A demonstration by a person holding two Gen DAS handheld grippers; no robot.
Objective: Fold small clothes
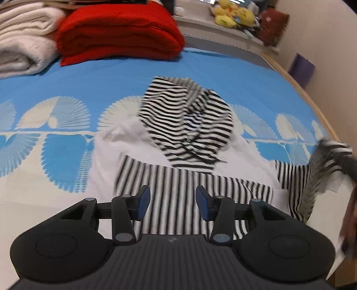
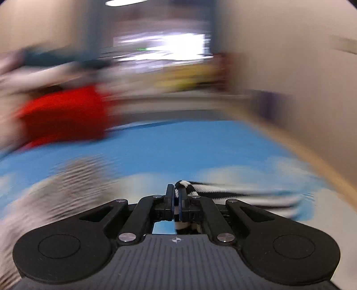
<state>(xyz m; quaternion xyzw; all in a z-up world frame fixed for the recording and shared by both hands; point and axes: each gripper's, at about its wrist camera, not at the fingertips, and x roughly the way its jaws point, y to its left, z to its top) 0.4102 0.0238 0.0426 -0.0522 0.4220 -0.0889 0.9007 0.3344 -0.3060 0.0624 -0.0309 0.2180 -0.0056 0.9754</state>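
A black-and-white striped hooded top [image 1: 187, 125] lies spread on the blue bedspread [image 1: 100, 80], filling the centre of the left wrist view; its hood is bunched toward 12 o'clock and its body runs down to 6 o'clock, under the left gripper [image 1: 173, 204]. White fabric of the garment shows around the stripes at 9 and 3 o'clock. One striped sleeve stretches out to 3 o'clock, where its end rises off the bed, blurred, at the frame edge.

The left gripper hangs over the striped body with its blue pads [image 1: 142, 200] well apart and nothing between them. In the right wrist view the right gripper [image 2: 176, 200] has its pads pressed together on a fold of the striped cloth [image 2: 185, 186]; the cloth pokes up above the fingertips and trails off toward 3 o'clock as a blurred band. The rest of that view is heavily smeared.

Beyond the top, at 11 o'clock in the left view, a folded red blanket [image 1: 120, 33] sits on the bedspread, touching a folded white blanket [image 1: 24, 38] at 10 o'clock. At 1 o'clock, yellow plush toys [image 1: 234, 13] rest on a ledge past the bed, beside a dark red cushion [image 1: 273, 25]. A purple item [image 1: 301, 68] leans at the wall at 2 o'clock
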